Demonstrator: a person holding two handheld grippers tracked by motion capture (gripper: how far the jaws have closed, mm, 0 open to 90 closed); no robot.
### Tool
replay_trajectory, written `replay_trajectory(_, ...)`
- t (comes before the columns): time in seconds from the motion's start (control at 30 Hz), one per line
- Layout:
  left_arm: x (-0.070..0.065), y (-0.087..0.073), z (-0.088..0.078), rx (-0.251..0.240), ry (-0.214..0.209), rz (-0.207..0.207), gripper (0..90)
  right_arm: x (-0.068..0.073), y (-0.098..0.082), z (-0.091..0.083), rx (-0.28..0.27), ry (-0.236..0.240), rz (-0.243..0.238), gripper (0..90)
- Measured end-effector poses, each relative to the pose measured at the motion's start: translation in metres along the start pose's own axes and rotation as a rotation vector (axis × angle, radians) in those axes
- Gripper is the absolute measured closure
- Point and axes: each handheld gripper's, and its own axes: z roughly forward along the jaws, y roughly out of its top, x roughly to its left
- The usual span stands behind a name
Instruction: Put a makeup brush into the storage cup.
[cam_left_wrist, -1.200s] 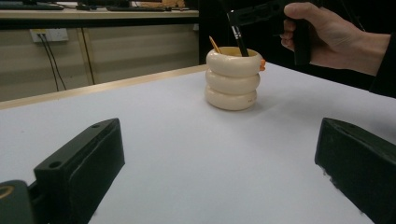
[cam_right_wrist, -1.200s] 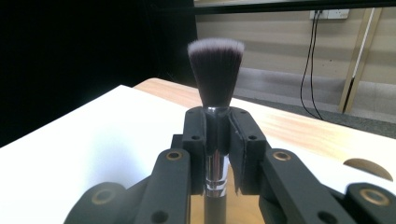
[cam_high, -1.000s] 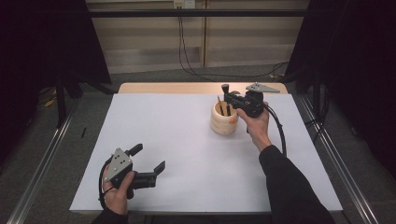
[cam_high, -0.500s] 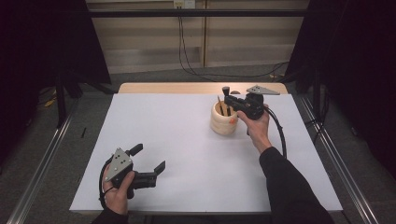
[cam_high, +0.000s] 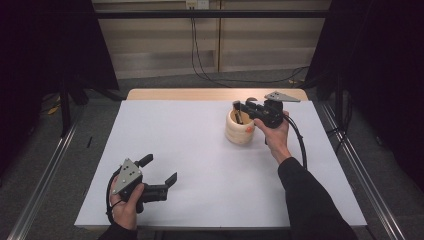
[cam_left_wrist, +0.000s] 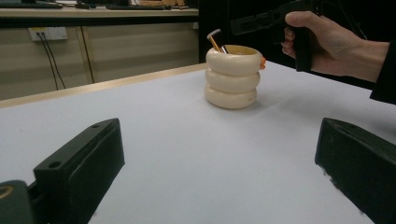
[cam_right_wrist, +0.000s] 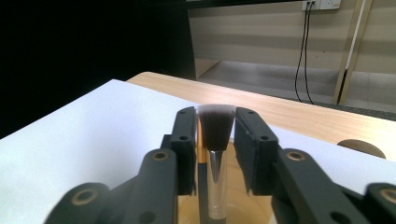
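The left gripper (cam_high: 160, 172) lay at the near left of the table (cam_high: 200, 150), held in a hand, its jaws spread wide with nothing between them. To its right, toward the far side, stood a cream holder (cam_high: 239, 129) shaped like three stacked rings, with an orange spot on its side. A makeup brush (cam_right_wrist: 215, 135) stood upright in it, with a dark bristle head, pale at the tips, over a shiny silver collar. The right gripper (cam_high: 243, 106) hovered over the holder's mouth; its jaws had just been opening, and the brush head sat between them with small gaps at either side. The table was covered in plain white, with a wooden strip along its far edge. Beyond it were pale wall panels, a wall socket (cam_high: 196, 4) with black cables hanging down, and dark curtains at both sides. No writing was readable.
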Motion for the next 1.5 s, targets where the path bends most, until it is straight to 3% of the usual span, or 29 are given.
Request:
replay_trajectory(0.33,0.000,0.000,0.001,0.001,0.003,-0.001,1.3,0.001,0.000,-0.001,0.031,-0.020,-0.010,36.0)
replay_trajectory(0.43,0.000,0.000,0.001,0.003,0.008,-0.002,1.3,0.002,-0.001,0.000,0.036,-0.030,-0.012,20.0)
replay_trajectory(0.6,0.002,-0.001,0.001,0.002,0.006,-0.008,1.3,0.002,0.001,-0.001,0.015,-0.022,-0.007,6.8)
replay_trajectory(0.67,0.002,-0.001,0.002,0.006,0.006,-0.004,1.3,0.004,0.002,-0.003,0.016,-0.042,-0.014,6.2)
replay_trajectory(0.73,0.002,-0.001,0.003,0.016,0.009,-0.002,1.4,0.003,0.002,-0.005,0.009,-0.025,-0.018,6.1)
replay_trajectory(1.07,0.002,-0.001,0.003,0.010,0.010,-0.008,1.4,0.004,0.003,-0.013,0.006,-0.038,-0.023,3.5)
replay_trajectory(1.27,0.002,-0.001,0.001,0.005,0.008,-0.012,1.4,0.011,0.007,-0.020,-0.012,-0.017,-0.033,2.7)
replay_trajectory(1.33,0.001,0.000,0.000,0.002,0.008,-0.002,1.4,0.014,0.005,-0.023,-0.028,-0.040,-0.055,3.0)
replay_trajectory(1.5,0.000,0.000,0.001,0.006,0.011,0.000,1.4,0.018,0.004,-0.029,-0.029,-0.038,-0.068,2.9)
